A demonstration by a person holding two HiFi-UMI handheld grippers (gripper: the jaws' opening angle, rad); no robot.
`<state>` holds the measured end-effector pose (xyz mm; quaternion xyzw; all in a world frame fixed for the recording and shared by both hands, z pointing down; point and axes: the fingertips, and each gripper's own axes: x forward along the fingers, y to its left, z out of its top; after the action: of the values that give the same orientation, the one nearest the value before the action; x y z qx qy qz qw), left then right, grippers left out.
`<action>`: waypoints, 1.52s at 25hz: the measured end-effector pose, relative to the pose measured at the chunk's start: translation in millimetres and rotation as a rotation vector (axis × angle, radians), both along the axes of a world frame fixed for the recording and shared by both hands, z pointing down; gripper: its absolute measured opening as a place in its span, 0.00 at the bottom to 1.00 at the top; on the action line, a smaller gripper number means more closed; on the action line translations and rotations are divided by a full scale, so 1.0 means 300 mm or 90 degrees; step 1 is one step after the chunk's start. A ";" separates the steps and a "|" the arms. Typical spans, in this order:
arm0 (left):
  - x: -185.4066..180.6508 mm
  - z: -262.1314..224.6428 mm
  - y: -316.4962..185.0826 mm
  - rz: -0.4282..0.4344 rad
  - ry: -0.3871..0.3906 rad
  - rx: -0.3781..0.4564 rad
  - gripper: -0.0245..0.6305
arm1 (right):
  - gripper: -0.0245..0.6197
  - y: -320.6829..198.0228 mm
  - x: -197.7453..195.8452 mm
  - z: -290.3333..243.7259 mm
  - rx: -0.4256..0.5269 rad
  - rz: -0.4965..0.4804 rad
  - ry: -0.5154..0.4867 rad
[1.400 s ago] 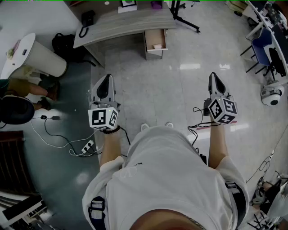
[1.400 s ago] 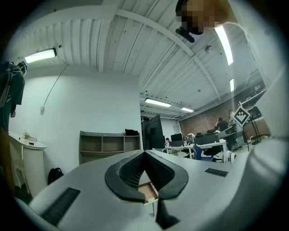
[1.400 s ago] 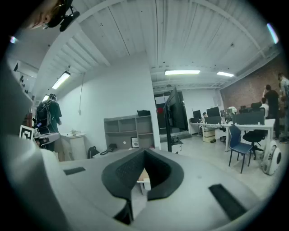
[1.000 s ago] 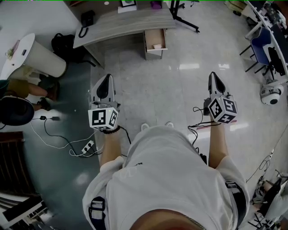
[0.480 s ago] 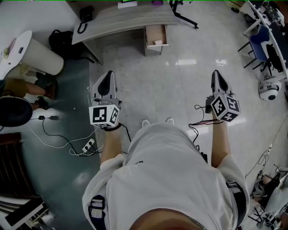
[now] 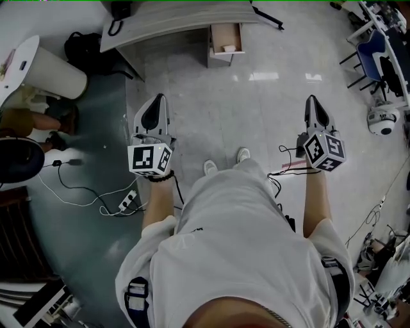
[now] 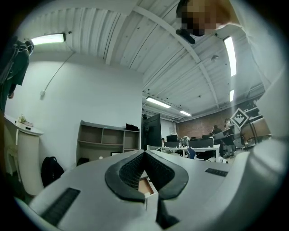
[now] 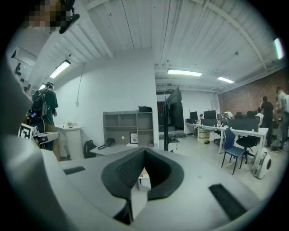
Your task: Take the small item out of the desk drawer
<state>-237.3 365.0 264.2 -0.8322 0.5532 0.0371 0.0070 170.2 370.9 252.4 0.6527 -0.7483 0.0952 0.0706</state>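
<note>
Bare tiled floor (image 6: 256,109) lies open between me and the counter (image 6: 173,19), whose drawer (image 6: 225,32) stands pulled out toward me, long axis along my line. My left gripper (image 6: 158,97) and right gripper (image 6: 312,98) both hold their jaws closed on nothing. Only the head view shows the small item (image 6: 228,47), pale, at the drawer's near end.

Both arms extended forward, side by side; left gripper (image 6: 155,104) and right gripper (image 6: 312,104) closed, holding nothing.
</note>
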 end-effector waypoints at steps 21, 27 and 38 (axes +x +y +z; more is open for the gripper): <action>0.215 -0.012 -0.366 -0.004 -0.033 -0.007 0.04 | 0.04 -0.414 0.126 0.121 -0.031 -0.037 -0.056; 0.337 -0.002 -0.562 -0.013 -0.041 -0.017 0.04 | 0.04 -0.618 0.225 0.167 -0.052 -0.056 -0.068; 0.558 -0.030 -0.785 -0.023 -0.059 -0.013 0.04 | 0.04 -0.848 0.324 0.250 -0.082 -0.120 -0.089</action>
<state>-70.0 129.4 255.2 -0.8228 0.5678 -0.0072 0.0244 267.3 116.6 327.3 0.5658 -0.8016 0.1808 0.0688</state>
